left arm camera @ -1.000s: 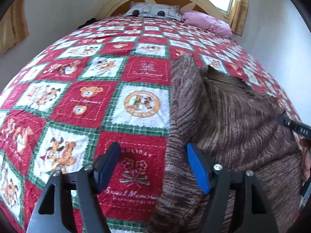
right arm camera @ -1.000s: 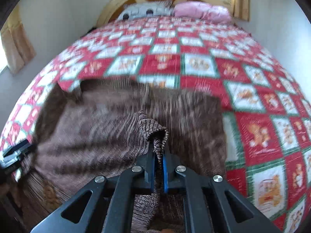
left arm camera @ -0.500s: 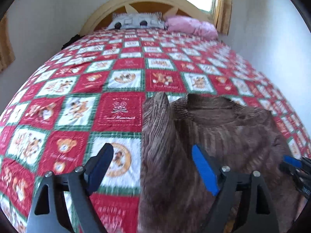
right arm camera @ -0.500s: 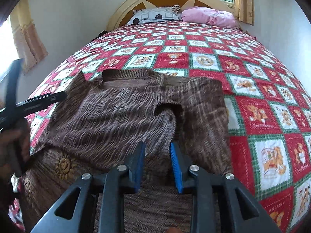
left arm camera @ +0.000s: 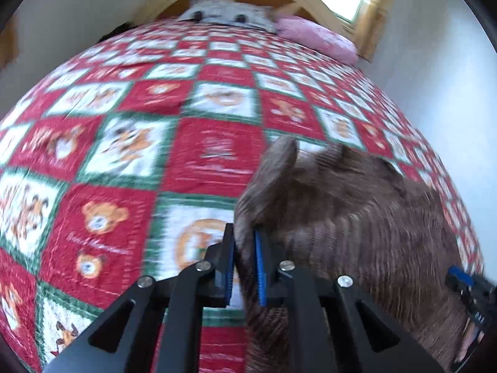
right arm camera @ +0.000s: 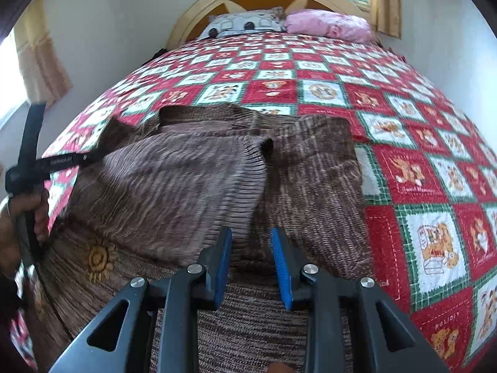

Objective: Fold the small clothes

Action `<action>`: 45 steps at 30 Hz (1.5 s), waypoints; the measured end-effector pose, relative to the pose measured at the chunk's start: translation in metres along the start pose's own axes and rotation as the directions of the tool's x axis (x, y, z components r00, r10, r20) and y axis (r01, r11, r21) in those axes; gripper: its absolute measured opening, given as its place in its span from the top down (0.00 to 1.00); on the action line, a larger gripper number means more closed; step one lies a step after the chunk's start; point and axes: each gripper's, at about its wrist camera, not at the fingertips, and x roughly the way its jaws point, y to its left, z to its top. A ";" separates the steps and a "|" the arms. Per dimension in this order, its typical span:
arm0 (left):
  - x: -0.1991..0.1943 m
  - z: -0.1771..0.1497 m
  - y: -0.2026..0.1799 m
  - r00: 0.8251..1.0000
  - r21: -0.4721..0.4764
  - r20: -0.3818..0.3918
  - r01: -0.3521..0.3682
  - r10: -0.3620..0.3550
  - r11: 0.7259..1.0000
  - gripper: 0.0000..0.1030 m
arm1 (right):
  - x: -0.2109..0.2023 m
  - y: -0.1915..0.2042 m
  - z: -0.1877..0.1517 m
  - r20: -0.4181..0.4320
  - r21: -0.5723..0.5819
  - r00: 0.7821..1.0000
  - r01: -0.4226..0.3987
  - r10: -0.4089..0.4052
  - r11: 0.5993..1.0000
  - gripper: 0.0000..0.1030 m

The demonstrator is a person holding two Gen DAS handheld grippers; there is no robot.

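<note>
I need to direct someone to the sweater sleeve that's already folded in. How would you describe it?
Start at the red-and-white patchwork quilt covering the bed; the brown knit sweater lies on its near end. The folded sleeve lies across the sweater's chest, above the yellow sun motif. Its ribbed cuff ends mid-chest.

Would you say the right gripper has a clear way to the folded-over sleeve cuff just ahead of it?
Probably yes: the right gripper is open and empty, and the sleeve cuff lies uncovered on top of the brown sweater directly ahead of its jaws.
</note>
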 end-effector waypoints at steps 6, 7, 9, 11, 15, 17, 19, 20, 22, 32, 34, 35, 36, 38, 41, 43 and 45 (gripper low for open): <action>-0.009 -0.002 0.008 0.999 -0.014 0.028 -0.020 0.021 1.000 0.72 | -0.010 0.004 0.006 0.028 -0.024 1.000 -0.005 0.005 1.000 0.73; -0.014 -0.003 0.007 0.999 -0.013 0.035 -0.032 0.033 0.999 0.66 | -0.011 0.006 0.009 0.039 -0.025 0.999 -0.001 0.002 1.000 0.73; -0.031 -0.009 0.000 0.997 0.011 0.075 -0.022 0.021 1.000 0.53 | -0.012 0.008 0.011 0.049 -0.023 0.999 -0.008 0.009 1.000 0.73; -0.043 -0.015 -0.010 0.994 0.064 0.100 -0.051 0.044 0.997 0.38 | -0.009 0.015 0.012 0.037 -0.039 0.999 -0.034 0.036 0.999 0.73; -0.059 -0.040 -0.028 0.996 0.182 0.082 -0.040 0.025 0.982 0.33 | -0.005 0.035 0.007 0.017 -0.094 0.998 -0.056 0.058 0.994 0.73; -0.059 -0.050 -0.031 0.999 0.202 0.045 -0.019 0.010 0.979 0.33 | -0.003 0.044 0.003 0.006 -0.112 0.997 -0.077 0.079 0.991 0.73; -0.053 -0.061 -0.033 1.000 0.221 -0.003 0.014 -0.013 0.975 0.34 | -0.001 0.052 -0.001 0.004 -0.127 0.997 -0.076 0.077 0.989 0.73; -0.048 -0.064 -0.033 1.000 0.223 -0.023 0.018 -0.013 0.975 0.37 | 0.000 0.055 -0.002 0.003 -0.134 0.997 -0.074 0.075 0.988 0.73; -0.043 -0.068 -0.027 0.999 0.204 -0.041 0.031 -0.023 0.979 0.65 | 0.000 0.059 -0.005 0.001 -0.140 0.997 -0.075 0.076 0.987 0.73; -0.061 -0.077 -0.001 0.999 0.120 -0.015 0.047 -0.046 0.992 0.86 | -0.001 0.055 -0.010 -0.002 -0.144 0.998 -0.057 0.058 0.988 0.73; -0.058 -0.075 0.000 0.999 0.099 -0.022 0.035 -0.033 0.994 0.85 | 0.001 0.055 -0.010 -0.007 -0.150 0.999 -0.047 0.047 0.988 0.73; -0.058 -0.073 0.001 0.999 0.083 -0.024 0.031 -0.029 0.996 0.85 | 0.000 0.054 -0.010 -0.005 -0.146 0.999 -0.047 0.047 0.988 0.73; -0.058 -0.072 0.004 0.999 0.055 -0.019 0.028 -0.027 0.998 0.85 | -0.001 0.052 -0.009 -0.005 -0.139 0.998 -0.055 0.055 0.989 0.73; -0.056 -0.072 0.010 0.998 0.013 -0.019 0.056 -0.056 0.998 0.86 | -0.004 0.049 -0.008 0.000 -0.132 0.998 -0.056 0.056 0.990 0.73; -0.063 -0.071 0.009 0.998 0.009 -0.001 0.058 -0.058 0.998 0.77 | -0.005 0.041 -0.002 0.004 -0.132 0.999 -0.037 0.038 0.991 0.73; -0.071 -0.066 0.008 0.999 0.024 0.028 0.029 -0.029 0.999 0.48 | -0.002 0.035 0.006 0.004 -0.136 1.000 -0.022 0.023 0.990 0.73; -0.078 -0.057 0.009 0.996 0.024 0.083 0.011 -0.013 1.000 0.24 | 0.005 0.031 0.016 -0.004 -0.137 1.000 -0.014 0.013 0.991 0.73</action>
